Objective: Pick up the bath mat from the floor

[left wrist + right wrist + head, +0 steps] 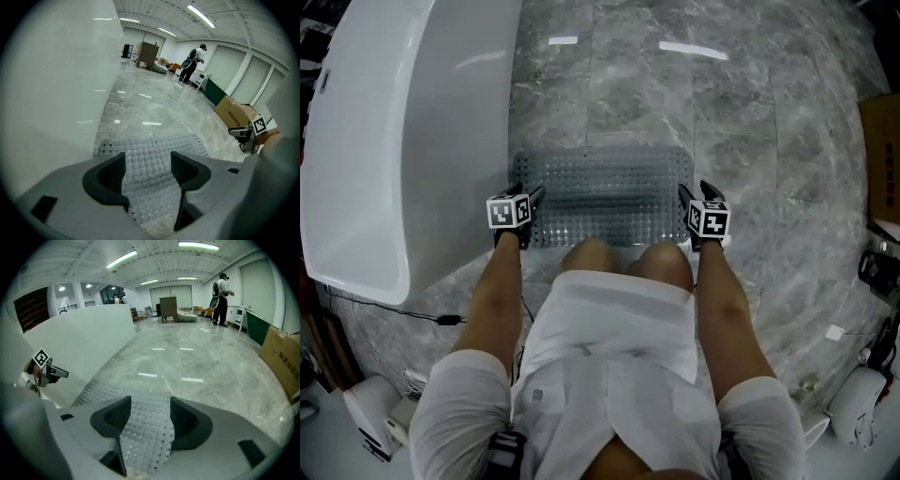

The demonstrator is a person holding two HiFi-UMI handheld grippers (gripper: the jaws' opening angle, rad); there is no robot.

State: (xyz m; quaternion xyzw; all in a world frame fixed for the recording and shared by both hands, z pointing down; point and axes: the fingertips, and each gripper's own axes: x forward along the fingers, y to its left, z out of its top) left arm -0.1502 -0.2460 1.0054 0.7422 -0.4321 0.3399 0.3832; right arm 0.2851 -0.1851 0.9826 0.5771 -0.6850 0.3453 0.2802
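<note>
The bath mat (pixel 605 192), grey, translucent and studded with small squares and holes, lies flat on the marble floor beside the bathtub (pixel 375 141). My left gripper (pixel 532 197) hangs over the mat's left end, jaws open. My right gripper (pixel 687 194) is over the right end, also open. In the left gripper view the mat (pixel 154 143) shows between the parted fingers of the left gripper (pixel 148 158), untouched by the pads. The right gripper view shows the same: the mat (pixel 145 432) lies under the open right gripper (pixel 150 405). Nothing is held.
The white tub wall (pixel 56 84) rises close on the left. A cardboard box (pixel 881 150) stands at the right. My knees (pixel 591 253) are at the mat's near edge. A cable (pixel 441 319) runs along the floor behind. A person (pixel 219 291) stands far across the room.
</note>
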